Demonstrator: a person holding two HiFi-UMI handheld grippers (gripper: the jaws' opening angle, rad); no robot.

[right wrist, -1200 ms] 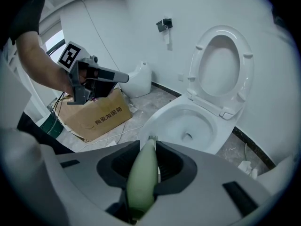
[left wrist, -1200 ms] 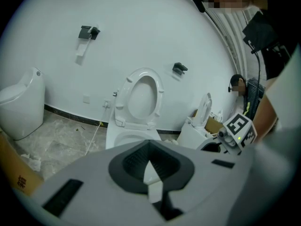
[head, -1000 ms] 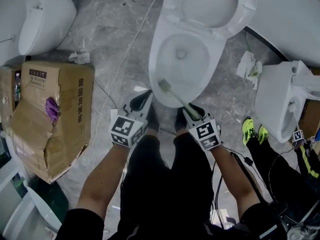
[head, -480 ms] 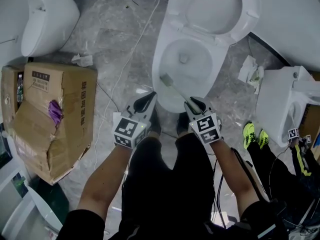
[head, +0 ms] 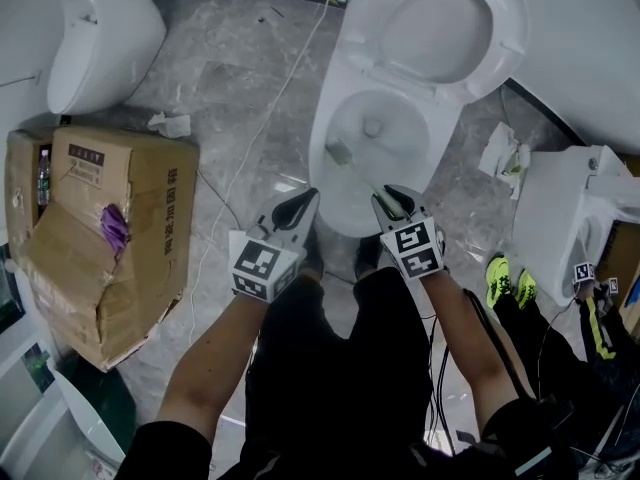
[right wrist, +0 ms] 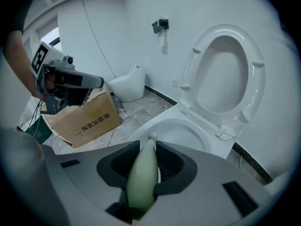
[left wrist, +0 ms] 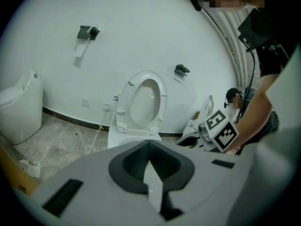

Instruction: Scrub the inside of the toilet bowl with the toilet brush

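Observation:
The white toilet bowl [head: 395,118] stands open with its seat and lid [head: 450,23] raised. A pale green toilet brush [head: 352,166] reaches over the front rim, and its bristle head lies against the bowl's inner left wall. My right gripper [head: 388,198] is shut on the brush handle [right wrist: 142,173] just in front of the bowl [right wrist: 186,131]. My left gripper [head: 303,200] hangs beside the bowl's front left, shut with nothing in it. In the left gripper view, the left gripper [left wrist: 153,175] points toward the toilet [left wrist: 134,126].
A torn cardboard box [head: 105,233] sits on the floor at left, a urinal [head: 100,33] beyond it. A white cable [head: 250,138] runs across the grey floor. A second toilet [head: 570,203], crumpled paper [head: 503,148] and another person's green shoes [head: 506,276] are at right.
Both grippers have moved forward toward the bowl. The brush head has gone from the front rim deeper into the bowl along its left wall.

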